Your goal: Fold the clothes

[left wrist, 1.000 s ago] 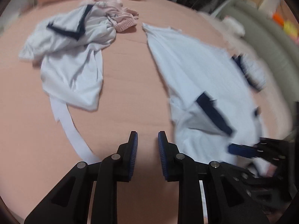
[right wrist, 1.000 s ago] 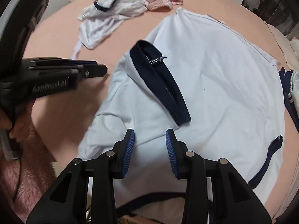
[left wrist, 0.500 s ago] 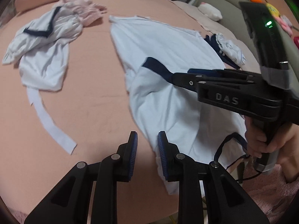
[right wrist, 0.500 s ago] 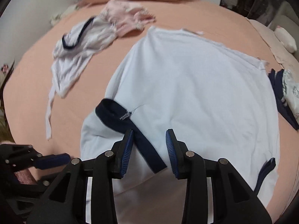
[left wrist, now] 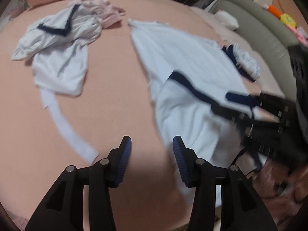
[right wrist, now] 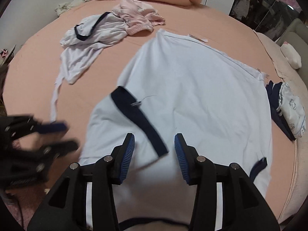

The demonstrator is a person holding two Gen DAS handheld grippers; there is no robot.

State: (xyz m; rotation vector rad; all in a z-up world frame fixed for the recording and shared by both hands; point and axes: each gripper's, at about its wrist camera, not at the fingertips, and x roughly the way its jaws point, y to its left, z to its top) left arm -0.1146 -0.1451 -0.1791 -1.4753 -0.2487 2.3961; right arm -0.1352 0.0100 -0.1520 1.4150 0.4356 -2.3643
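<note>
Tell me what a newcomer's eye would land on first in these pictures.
First, the large pale blue shirt spread flat over the middle of the peach-coloured bed, its navy-cuffed sleeve folded across it just ahead of the open right gripper. Next, the crumpled white navy-trimmed garment and pink garment heaped near the far pillow.

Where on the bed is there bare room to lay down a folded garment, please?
The widest free patch is the sheet left of the crumpled white top, and the strip between that top and the spread white shirt. The far side near the pink garment and the right edge by the folded pile are crowded.
</note>
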